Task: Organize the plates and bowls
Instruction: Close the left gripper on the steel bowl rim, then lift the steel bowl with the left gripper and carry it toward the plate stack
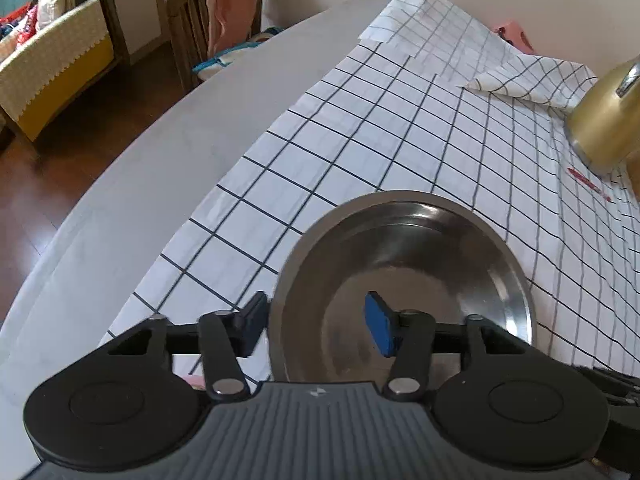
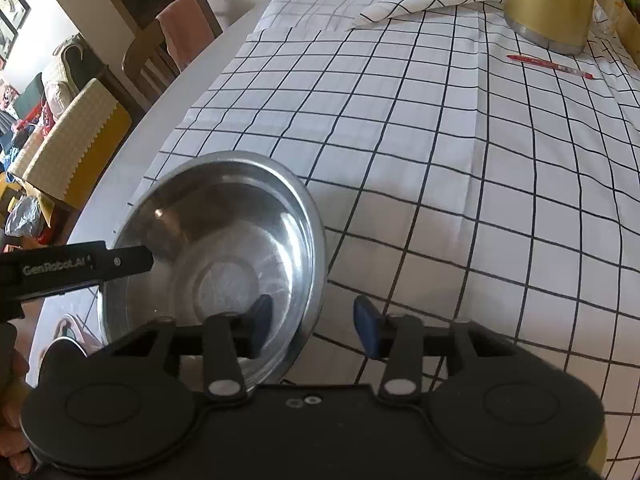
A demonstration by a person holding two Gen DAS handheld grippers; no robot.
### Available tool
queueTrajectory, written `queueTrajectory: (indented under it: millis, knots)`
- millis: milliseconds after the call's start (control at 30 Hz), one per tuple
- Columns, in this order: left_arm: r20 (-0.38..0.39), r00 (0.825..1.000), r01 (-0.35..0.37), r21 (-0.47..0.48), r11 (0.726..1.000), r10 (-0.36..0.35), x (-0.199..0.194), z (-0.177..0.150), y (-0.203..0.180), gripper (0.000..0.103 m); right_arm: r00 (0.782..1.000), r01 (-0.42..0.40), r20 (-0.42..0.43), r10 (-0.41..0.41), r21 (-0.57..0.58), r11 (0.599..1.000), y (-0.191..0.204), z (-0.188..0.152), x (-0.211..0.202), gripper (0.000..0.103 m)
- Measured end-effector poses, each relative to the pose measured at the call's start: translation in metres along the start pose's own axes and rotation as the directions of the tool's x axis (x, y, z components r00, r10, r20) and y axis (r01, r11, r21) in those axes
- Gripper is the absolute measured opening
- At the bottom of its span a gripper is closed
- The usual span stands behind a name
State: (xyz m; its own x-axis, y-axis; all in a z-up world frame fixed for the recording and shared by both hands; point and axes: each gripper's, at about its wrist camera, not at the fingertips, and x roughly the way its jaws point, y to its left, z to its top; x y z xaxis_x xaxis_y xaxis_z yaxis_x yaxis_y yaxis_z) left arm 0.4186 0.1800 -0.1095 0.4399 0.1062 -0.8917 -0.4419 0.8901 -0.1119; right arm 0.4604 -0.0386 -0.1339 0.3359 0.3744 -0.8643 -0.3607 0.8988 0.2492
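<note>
Both grippers have their fingers spread around the rim of one steel bowl, with a gap showing at each blue pad, so neither is pinching it. In the left wrist view the left gripper [image 1: 318, 326] sits at the lower centre of the frame: its left finger is outside the bowl's [image 1: 404, 280] near-left rim and its right fingertip [image 1: 380, 330] hangs inside over the shiny bottom; whether either pad touches metal cannot be told. In the right wrist view the right gripper [image 2: 316, 328] straddles the bowl's [image 2: 224, 256] right rim, left finger inside and right finger outside over the cloth. The black body of the left gripper, with lettering on it, reaches in from the left edge of that frame across the bowl's left rim.

Under the bowl lies a white tablecloth with a dark grid [image 2: 460, 168], spread on a pale round table [image 1: 132, 176]. Toward the upper right of both frames stands a gold kettle [image 2: 548, 4] [image 1: 608, 120], with a red pen [image 2: 550, 66] [image 1: 588, 184] just in front of it on the cloth. A folded corner of the cloth lies near the kettle. At the upper left, past the table's edge, are a wooden chair [image 1: 188, 20] and a cushioned seat [image 1: 56, 64] on dark flooring.
</note>
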Motion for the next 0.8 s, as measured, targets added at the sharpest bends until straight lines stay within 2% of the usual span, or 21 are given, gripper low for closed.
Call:
queueTrajectory:
  millis: [67, 100, 233, 433, 800]
  knots:
    - [-0.002, 1.000, -0.008, -0.014, 1.000, 0.008, 0.001, 0.001, 0.003, 0.030, 1.000, 0.004, -0.007, -0.004, 0.001, 1.000, 0.000, 0.000, 0.002, 0.025]
    - [-0.004, 1.000, -0.010, -0.021, 1.000, 0.010, 0.001, 0.001, 0.004, 0.029, 1.000, 0.001, -0.009, -0.001, 0.004, 1.000, 0.001, -0.001, 0.003, 0.019]
    - [-0.009, 1.000, -0.017, -0.037, 0.999, 0.017, 0.000, 0.002, 0.009, 0.017, 1.000, 0.007, -0.005, -0.006, 0.017, 1.000, 0.001, -0.003, 0.001, 0.015]
    - [0.024, 1.000, 0.002, -0.034, 0.999, -0.001, -0.020, 0.001, 0.006, 0.017, 0.999, -0.005, 0.034, 0.004, 0.021, 1.000, 0.000, -0.002, -0.018, 0.015]
    - [0.067, 0.997, 0.044, 0.052, 0.998, -0.047, -0.097, -0.014, -0.016, 0.017, 0.993, 0.018, 0.114, -0.015, -0.028, 0.999, 0.003, -0.011, -0.100, 0.015]
